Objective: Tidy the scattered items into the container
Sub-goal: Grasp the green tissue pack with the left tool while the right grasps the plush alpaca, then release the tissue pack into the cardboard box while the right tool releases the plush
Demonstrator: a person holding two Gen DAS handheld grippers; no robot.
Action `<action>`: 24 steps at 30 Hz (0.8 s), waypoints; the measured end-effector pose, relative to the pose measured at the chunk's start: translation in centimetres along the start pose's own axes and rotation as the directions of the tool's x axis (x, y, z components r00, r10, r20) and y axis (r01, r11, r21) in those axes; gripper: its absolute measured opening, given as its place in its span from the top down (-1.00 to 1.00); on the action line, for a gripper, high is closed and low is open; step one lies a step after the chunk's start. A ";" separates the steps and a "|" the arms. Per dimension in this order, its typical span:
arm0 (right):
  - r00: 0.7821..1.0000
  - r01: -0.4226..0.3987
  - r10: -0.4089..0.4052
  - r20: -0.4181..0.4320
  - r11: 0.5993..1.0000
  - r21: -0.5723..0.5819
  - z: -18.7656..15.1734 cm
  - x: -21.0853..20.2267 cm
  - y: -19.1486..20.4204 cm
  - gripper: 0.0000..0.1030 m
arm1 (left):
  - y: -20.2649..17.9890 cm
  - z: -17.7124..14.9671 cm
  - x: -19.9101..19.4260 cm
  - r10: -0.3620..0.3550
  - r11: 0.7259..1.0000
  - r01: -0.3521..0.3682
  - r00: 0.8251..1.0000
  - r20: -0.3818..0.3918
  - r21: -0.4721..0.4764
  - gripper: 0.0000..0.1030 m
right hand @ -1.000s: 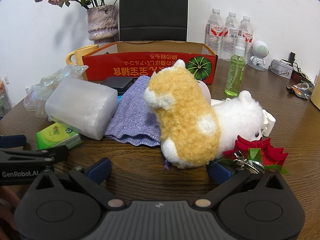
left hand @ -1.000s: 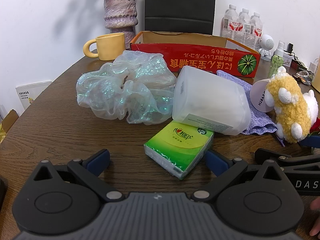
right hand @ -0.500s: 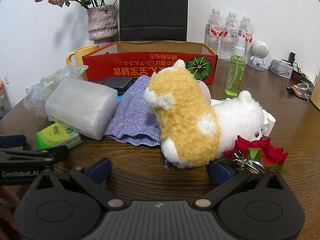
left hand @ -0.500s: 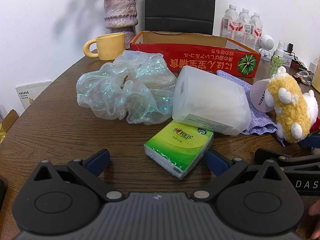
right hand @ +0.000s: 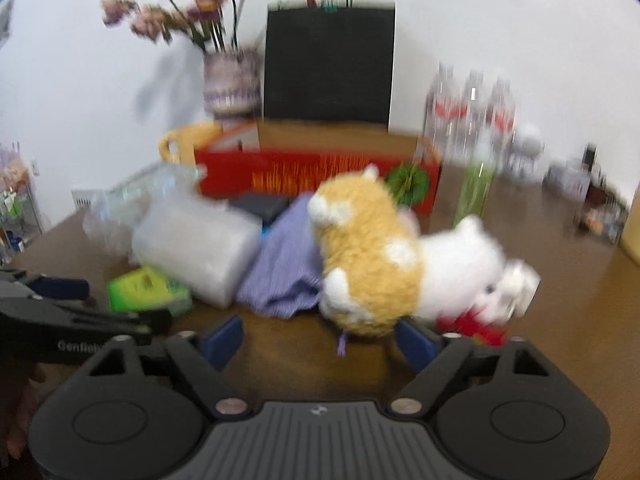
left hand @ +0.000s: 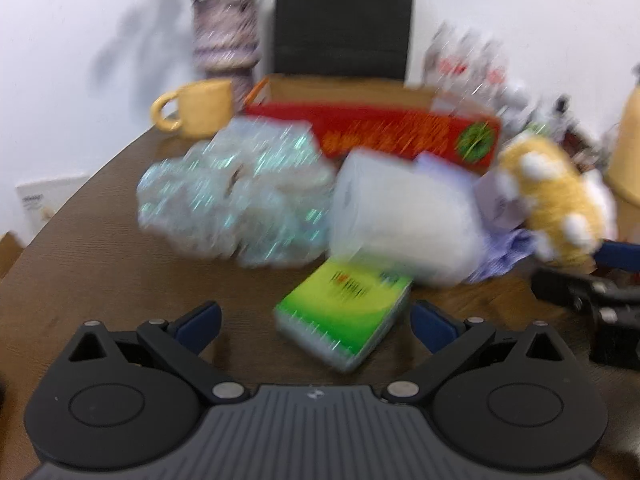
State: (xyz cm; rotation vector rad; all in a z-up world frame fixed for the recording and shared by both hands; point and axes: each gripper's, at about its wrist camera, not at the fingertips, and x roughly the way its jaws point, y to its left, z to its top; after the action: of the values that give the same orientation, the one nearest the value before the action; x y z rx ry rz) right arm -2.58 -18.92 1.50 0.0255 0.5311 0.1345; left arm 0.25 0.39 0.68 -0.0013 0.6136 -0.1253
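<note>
Brown table (left hand: 100, 248) carries a red box (left hand: 400, 136) at the back, with a plush toy (right hand: 372, 256) and green tissue pack (left hand: 344, 320) scattered before it. Right gripper (right hand: 320, 338) is closing around the toy's rump; left gripper (left hand: 316, 320) stands spread at the pack.

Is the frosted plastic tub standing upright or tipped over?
Tipped over. The frosted tub lies on its side, its lower edge resting on the green tissue pack, beside the purple cloth.
</note>
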 end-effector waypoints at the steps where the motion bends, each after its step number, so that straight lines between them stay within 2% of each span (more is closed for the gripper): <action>1: 1.000 0.010 -0.009 0.030 1.000 -0.017 0.3 -0.4 -0.2 -0.53 | 0.1 0.3 0.0 -0.040 0.999 0.040 0.999 0.017 -0.001 -1.00; 3: 0.997 0.049 -0.045 0.062 0.997 -0.065 1.1 -0.3 -0.5 -0.52 | 0.1 0.8 0.6 -0.066 0.998 0.066 0.998 -0.010 0.010 -1.00; 5: 0.994 0.085 -0.076 0.084 0.990 -0.110 1.8 -0.1 -0.7 -0.54 | -0.2 1.2 1.2 -0.078 0.996 0.079 0.996 -0.054 0.035 -0.84; 6: 0.993 0.093 -0.082 0.083 0.986 -0.137 2.2 0.2 -0.7 -0.57 | -0.3 1.1 1.4 -0.079 0.995 0.083 0.995 -0.068 0.047 -0.65; 9: 0.999 0.031 -0.024 0.035 0.972 -0.235 2.8 1.8 -0.4 -0.57 | -0.9 0.8 1.5 -0.053 0.994 0.060 0.996 -0.074 0.092 -0.43; 10: 1.000 0.004 -0.001 0.013 0.970 -0.244 2.9 2.4 -0.4 -0.51 | -1.1 0.7 1.4 -0.042 0.993 0.049 0.997 -0.070 0.109 -0.34; 13: 0.999 0.005 -0.015 -0.041 0.969 -0.249 3.1 3.6 0.1 -0.03 | -1.4 0.2 0.8 -0.052 0.989 0.060 0.997 -0.061 0.135 -0.09; 15: 1.000 0.009 -0.015 -0.022 0.968 -0.250 3.1 3.2 0.6 0.11 | -1.4 0.0 0.1 -0.048 0.989 0.055 0.997 -0.055 0.135 -0.05; 17: 1.000 -0.010 0.009 -0.005 0.971 -0.240 3.3 2.4 0.8 0.15 | -1.2 0.1 -1.0 -0.026 0.991 0.033 0.998 -0.051 0.130 -0.01; 20: 0.997 -0.035 0.049 0.060 0.974 -0.224 4.6 0.1 0.5 0.16 | -0.1 1.4 -4.6 -0.082 0.991 0.081 0.997 -0.003 0.103 0.07; 22: 0.991 -0.044 0.070 0.117 0.977 -0.210 6.0 -1.6 0.1 0.16 | 1.0 2.9 -6.8 -0.135 0.989 0.132 0.989 0.053 0.063 0.07; 24: 0.981 -0.070 0.100 0.168 0.982 -0.175 7.6 -2.9 -0.7 0.15 | 1.8 4.9 -7.9 -0.160 0.987 0.157 0.980 0.122 0.036 0.08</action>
State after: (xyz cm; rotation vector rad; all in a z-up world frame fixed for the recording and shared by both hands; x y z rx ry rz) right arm -1.10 -19.98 9.51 -0.1037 0.3402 0.2580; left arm -3.11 2.98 9.11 -0.0320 0.4868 -0.2856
